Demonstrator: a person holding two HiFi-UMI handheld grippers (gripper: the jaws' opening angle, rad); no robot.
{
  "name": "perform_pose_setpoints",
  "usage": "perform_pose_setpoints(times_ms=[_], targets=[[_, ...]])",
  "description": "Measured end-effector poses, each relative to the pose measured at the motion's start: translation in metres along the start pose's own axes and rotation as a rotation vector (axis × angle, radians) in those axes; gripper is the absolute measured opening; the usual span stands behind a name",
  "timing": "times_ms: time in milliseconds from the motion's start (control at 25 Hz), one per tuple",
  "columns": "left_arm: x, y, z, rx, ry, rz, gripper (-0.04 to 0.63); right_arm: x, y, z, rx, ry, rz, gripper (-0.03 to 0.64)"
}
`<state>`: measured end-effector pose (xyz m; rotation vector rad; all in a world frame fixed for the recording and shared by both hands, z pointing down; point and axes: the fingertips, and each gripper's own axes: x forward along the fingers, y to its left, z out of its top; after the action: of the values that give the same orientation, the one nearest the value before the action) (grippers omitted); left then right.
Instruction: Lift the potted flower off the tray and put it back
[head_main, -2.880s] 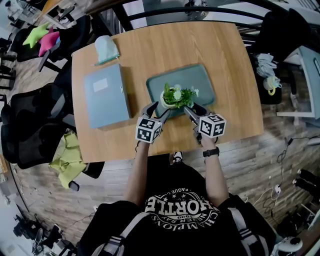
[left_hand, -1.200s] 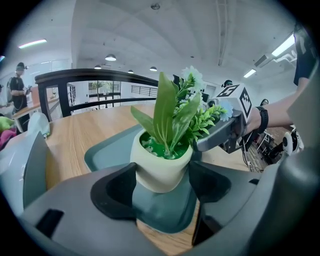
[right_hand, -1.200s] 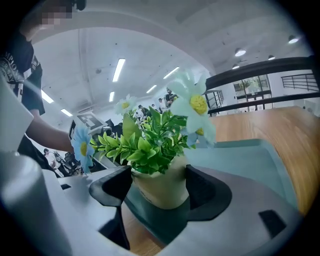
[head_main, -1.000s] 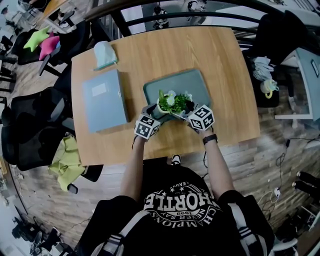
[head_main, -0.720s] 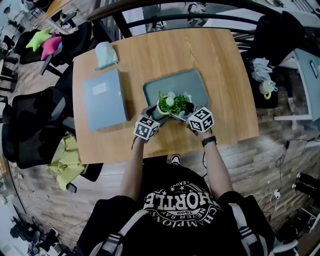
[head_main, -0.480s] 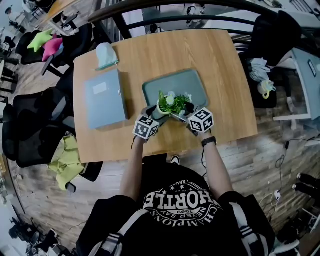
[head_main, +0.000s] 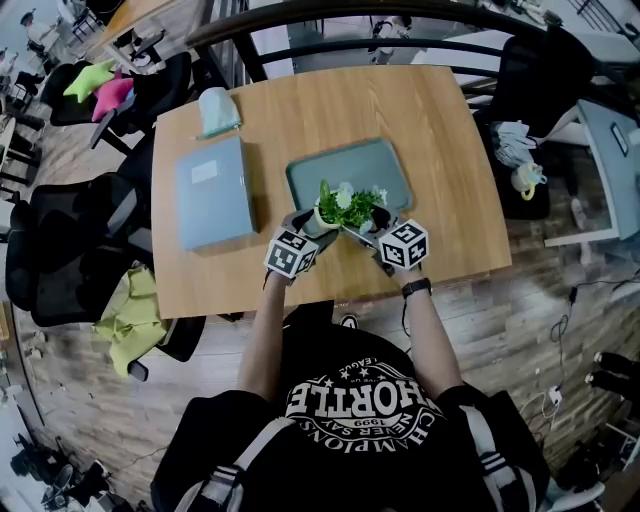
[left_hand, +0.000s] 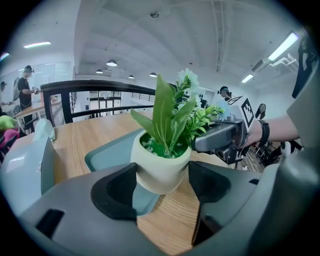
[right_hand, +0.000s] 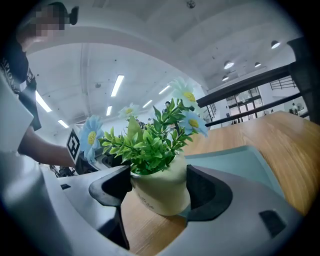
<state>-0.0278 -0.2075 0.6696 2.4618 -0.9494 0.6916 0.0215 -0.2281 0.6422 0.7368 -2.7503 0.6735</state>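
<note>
One potted flower (head_main: 345, 207) hangs in the air, just above the near edge of the one teal tray (head_main: 350, 168) on the wooden surface (head_main: 445, 130). Two tongs carry it: the left tongs (head_main: 307, 222) and the right tongs (head_main: 373, 221) each stand wide and clamp it by the sides.

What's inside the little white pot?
Green leaves and pale flowers stick up out of the pot, with green filling at its rim. Deeper down is hidden by the pot's wall and the leaves.
</note>
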Motion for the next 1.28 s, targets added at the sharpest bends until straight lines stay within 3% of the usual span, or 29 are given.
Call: perform_pose_setpoints(times_ms=[680,1280], targets=[[-0.046,-0.040,0.021,0.037,-0.041,-0.008,0.344,-0.039,0.048,0.024,0.005,-0.090,-0.044,0.356],[-0.091,-0.068,0.050,0.034,-0.082,-0.006,0.344,-0.067,0.092,0.063,-0.089,-0.087,-0.058,0.357]])
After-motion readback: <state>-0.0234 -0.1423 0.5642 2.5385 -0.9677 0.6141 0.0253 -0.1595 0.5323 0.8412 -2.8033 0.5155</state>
